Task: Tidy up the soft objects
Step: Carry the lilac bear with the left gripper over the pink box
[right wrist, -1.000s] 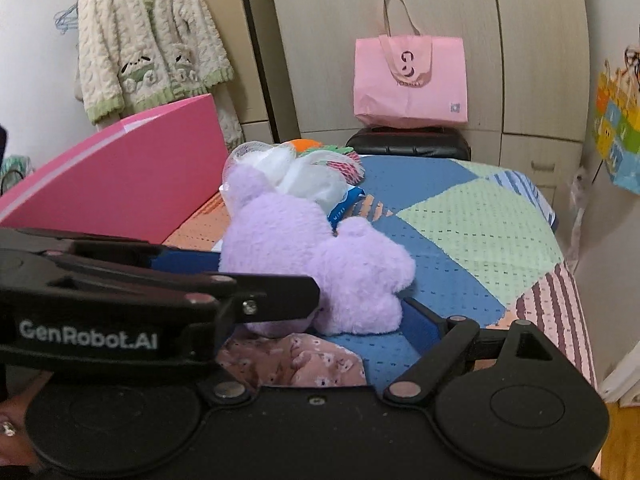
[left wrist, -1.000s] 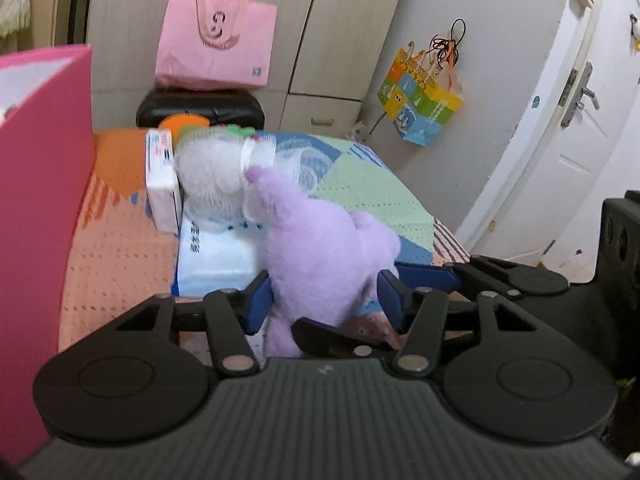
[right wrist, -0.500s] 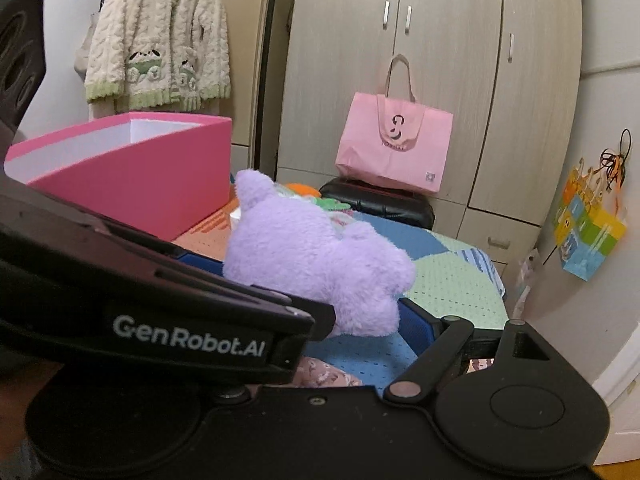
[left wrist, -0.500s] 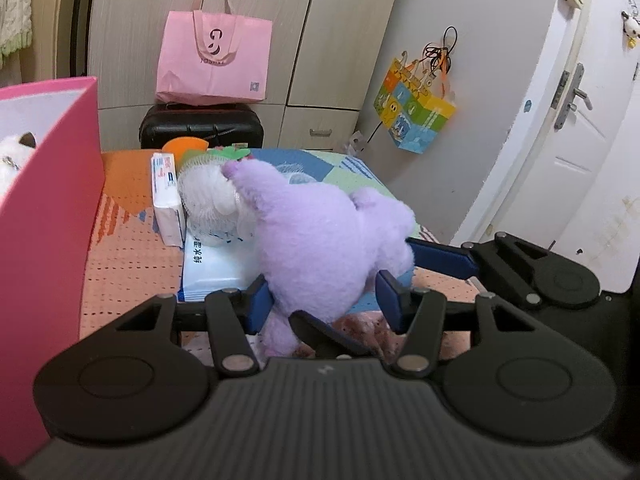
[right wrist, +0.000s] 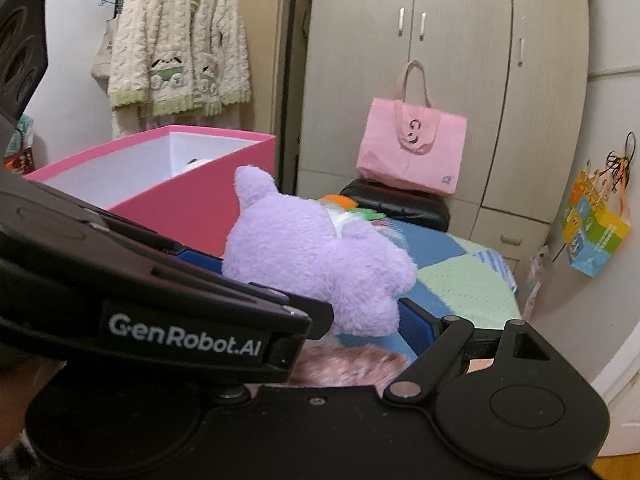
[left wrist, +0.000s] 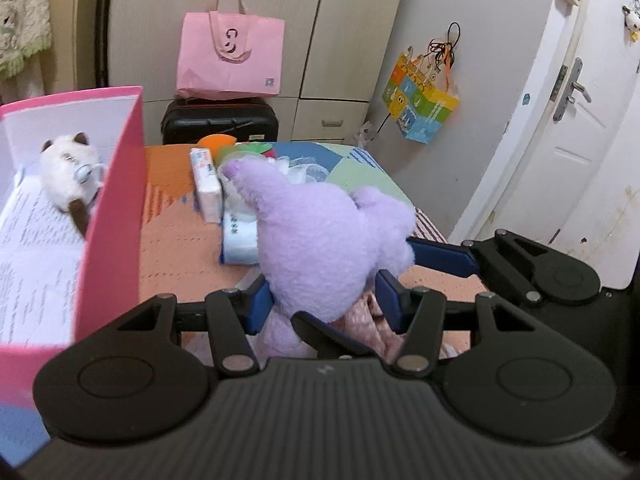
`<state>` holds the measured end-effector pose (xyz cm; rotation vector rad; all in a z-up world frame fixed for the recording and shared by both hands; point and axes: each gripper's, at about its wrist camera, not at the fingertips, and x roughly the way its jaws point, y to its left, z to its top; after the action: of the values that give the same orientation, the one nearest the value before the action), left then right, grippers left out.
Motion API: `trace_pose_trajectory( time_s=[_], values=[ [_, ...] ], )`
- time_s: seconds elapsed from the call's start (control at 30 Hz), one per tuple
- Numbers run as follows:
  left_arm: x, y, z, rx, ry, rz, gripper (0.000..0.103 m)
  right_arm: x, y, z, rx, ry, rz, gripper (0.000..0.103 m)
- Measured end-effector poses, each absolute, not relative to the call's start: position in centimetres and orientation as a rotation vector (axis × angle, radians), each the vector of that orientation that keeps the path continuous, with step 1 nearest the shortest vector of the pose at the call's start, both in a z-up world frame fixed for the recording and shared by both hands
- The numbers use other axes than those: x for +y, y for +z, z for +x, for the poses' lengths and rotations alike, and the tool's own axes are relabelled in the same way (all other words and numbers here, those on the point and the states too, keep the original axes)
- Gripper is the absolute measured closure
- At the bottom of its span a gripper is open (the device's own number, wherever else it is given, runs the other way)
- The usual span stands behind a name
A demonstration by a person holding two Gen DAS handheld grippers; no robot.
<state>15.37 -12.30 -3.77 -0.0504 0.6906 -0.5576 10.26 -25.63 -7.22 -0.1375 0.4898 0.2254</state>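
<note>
My left gripper [left wrist: 323, 300]: jaws clamped on fluffy lilac plush toy [left wrist: 324, 240] | my right gripper [right wrist: 320, 300]: jaws gripping same toy, crossing beneath left.

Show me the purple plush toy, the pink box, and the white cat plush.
purple plush toy [left wrist: 320, 240], left wrist view, middle of its body
pink box [left wrist: 114, 216], left wrist view, outer side wall
white cat plush [left wrist: 66, 176], left wrist view, its back

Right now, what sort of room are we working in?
Most likely a bedroom in a home. A bed with a patchwork cover fills the middle, a tall wardrobe stands behind it, and a fleece jacket hangs on a hanger by the wall.
</note>
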Motion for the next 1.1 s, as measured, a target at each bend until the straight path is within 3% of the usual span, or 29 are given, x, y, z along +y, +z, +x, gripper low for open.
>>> trace_pose_trajectory(
  time_s=[0.27, 0.93, 1.1],
  values=[
    [-9.6, -2.3, 11.2, 0.667, -0.571, -0.036, 0.05, -23.6, -6.2, 6.6, 0.504, 0.248, -0.096, 0.016],
    [1.0, -1.5, 3.9, 0.829, -0.512, -0.013, 0.049, -14.2, -6.0, -0.4, 0.64, 0.433, -0.068, 0.015],
    [3.3, 0.4, 2.8, 0.783, -0.498, 0.003, 0.049, -12.4, -4.4, -0.8, 0.611, 0.488, -0.064, 0.015]
  ],
)
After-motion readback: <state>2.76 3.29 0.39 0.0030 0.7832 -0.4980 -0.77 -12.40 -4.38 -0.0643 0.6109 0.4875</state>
